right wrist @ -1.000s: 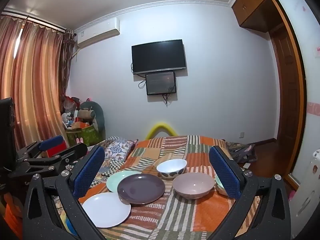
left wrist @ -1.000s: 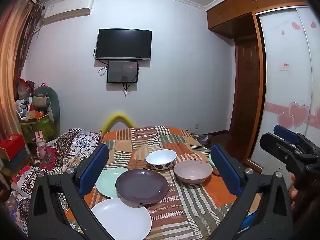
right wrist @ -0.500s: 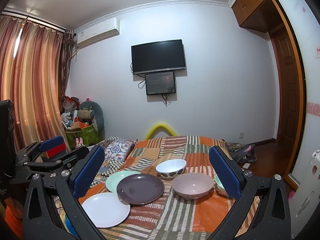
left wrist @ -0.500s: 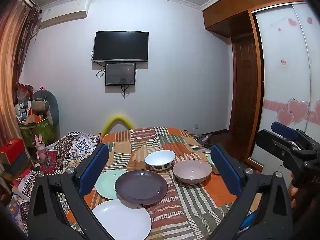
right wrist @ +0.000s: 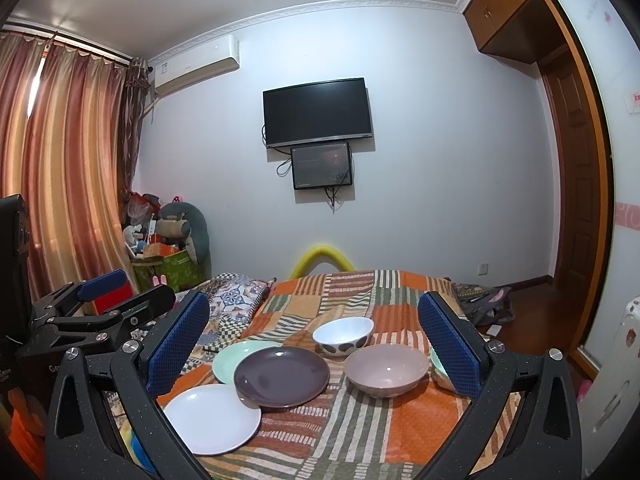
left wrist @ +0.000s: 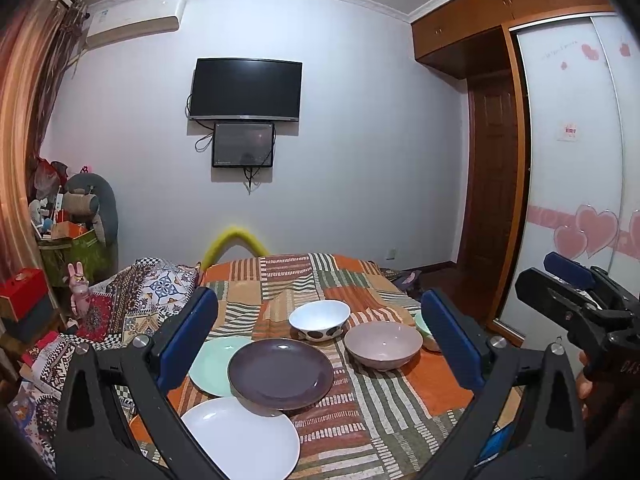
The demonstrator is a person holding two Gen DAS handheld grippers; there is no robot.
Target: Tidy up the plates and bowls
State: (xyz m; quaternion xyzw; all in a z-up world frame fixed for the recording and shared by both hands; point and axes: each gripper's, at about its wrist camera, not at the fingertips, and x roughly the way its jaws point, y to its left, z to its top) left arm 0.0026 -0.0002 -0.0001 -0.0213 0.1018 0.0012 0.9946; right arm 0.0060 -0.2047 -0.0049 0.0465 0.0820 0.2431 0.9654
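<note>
Dishes lie on a patchwork cloth [left wrist: 360, 420]. A dark purple plate [left wrist: 280, 372] overlaps a mint plate [left wrist: 210, 364] and a white plate [left wrist: 240, 440]. Behind them stand a white spotted bowl [left wrist: 319, 318] and a pink bowl [left wrist: 383, 344], with a mint bowl [left wrist: 420, 322] half hidden by a finger. My left gripper [left wrist: 318, 298] hangs open above the near edge, holding nothing. The right gripper [right wrist: 313, 302] is open too, with the purple plate [right wrist: 282, 376] and pink bowl [right wrist: 386, 368] framed between its fingers. Each gripper shows at the other view's side [left wrist: 538, 276] [right wrist: 148, 292].
Patterned pillows [left wrist: 152, 292] and a pile of toys and boxes [left wrist: 68, 240] crowd the left side. A wardrobe with sliding doors [left wrist: 572, 200] and a wooden door [left wrist: 492, 220] stand on the right. A white appliance [right wrist: 620, 368] sits by the cloth's right edge.
The left wrist view has rolled very slightly. The dishes lie where they were and both grippers remain open.
</note>
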